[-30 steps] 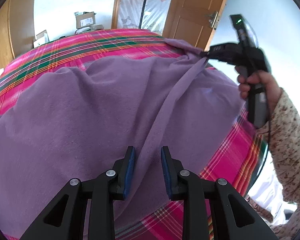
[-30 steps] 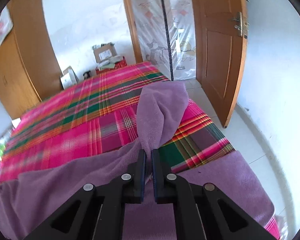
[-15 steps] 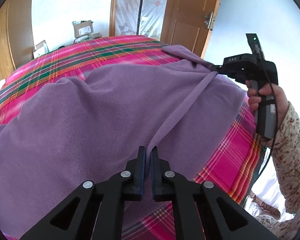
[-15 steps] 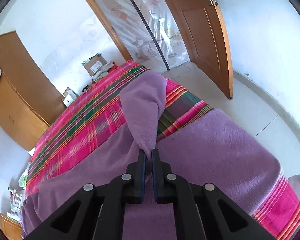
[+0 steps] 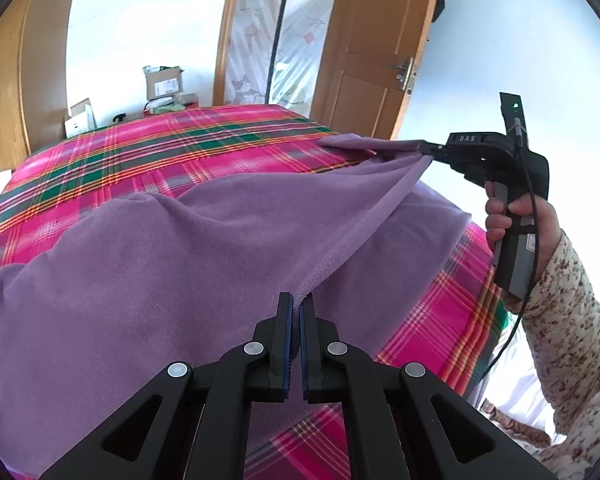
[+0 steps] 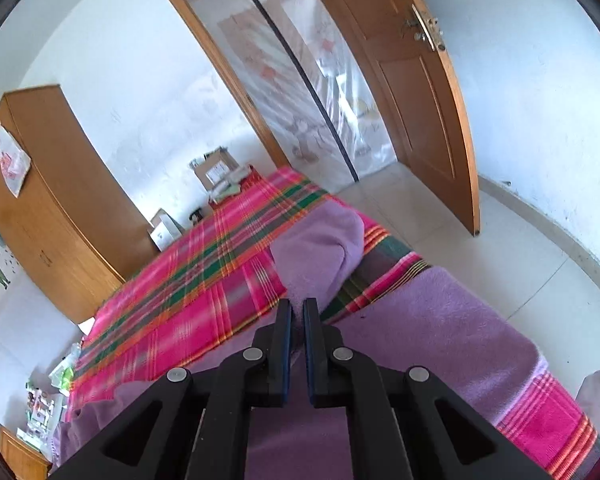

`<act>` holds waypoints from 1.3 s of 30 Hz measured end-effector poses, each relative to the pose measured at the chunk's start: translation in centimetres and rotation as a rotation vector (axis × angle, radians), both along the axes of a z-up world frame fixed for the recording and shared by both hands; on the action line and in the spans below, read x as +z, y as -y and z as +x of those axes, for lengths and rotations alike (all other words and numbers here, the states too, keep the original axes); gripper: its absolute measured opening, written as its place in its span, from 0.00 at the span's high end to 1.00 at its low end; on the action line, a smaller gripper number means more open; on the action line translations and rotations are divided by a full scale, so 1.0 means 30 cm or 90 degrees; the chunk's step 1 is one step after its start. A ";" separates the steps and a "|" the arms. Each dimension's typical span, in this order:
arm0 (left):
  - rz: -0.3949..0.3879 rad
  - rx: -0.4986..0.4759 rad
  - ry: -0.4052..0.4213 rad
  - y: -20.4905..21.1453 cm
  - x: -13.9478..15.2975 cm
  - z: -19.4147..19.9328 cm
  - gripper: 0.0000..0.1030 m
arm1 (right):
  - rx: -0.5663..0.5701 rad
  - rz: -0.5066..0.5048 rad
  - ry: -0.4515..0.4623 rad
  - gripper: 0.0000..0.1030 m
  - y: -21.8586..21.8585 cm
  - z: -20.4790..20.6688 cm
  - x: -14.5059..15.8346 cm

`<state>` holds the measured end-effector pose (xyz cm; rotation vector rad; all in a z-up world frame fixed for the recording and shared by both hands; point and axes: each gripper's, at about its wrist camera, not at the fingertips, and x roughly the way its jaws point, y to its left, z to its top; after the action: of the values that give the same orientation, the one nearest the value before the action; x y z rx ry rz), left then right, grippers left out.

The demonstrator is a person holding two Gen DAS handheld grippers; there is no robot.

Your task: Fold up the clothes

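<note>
A large purple fleece garment (image 5: 172,264) lies spread over a bed with a pink plaid cover (image 5: 148,152). My left gripper (image 5: 296,300) is shut on a raised edge of the garment near the bed's front. That edge runs taut up to my right gripper (image 5: 428,148), held by a hand (image 5: 516,212) at the right, which is shut on the far corner. In the right wrist view my right gripper (image 6: 298,306) pinches the purple garment (image 6: 316,256), with a rounded flap hanging ahead of the fingers.
A wooden door (image 5: 364,52) stands open beyond the bed, beside a curtained doorway (image 6: 320,92). Cardboard boxes (image 5: 164,84) sit at the far end. A wooden wardrobe (image 6: 48,200) stands at the left. White tiled floor (image 6: 520,248) lies to the right of the bed.
My left gripper has closed on the garment's edge and lifted it slightly. The right gripper has pulled its corner outward and rolled, so the edge between the two is now taut.
</note>
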<state>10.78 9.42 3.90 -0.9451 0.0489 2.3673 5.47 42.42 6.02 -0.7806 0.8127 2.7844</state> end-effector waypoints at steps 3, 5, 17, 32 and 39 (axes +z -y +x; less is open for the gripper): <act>-0.006 -0.010 -0.004 -0.001 0.001 0.016 0.97 | -0.015 0.013 -0.022 0.94 -0.004 0.054 0.016; -0.011 -0.013 -0.002 -0.006 -0.004 0.018 0.97 | -0.024 0.016 -0.031 0.94 -0.007 0.093 0.012; -0.051 -0.033 0.025 -0.048 -0.075 0.038 0.97 | -0.064 -0.014 0.014 0.94 -0.057 0.193 -0.117; -0.087 -0.032 0.057 -0.071 -0.122 0.040 0.96 | -0.048 -0.022 0.091 0.94 -0.087 0.209 -0.203; -0.083 -0.044 0.073 -0.064 -0.120 0.027 0.95 | -0.087 0.074 0.092 0.85 -0.059 0.230 -0.121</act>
<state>11.60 11.33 0.30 -1.1209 0.1909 2.2645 12.37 44.18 2.38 -0.8604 0.6472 2.5941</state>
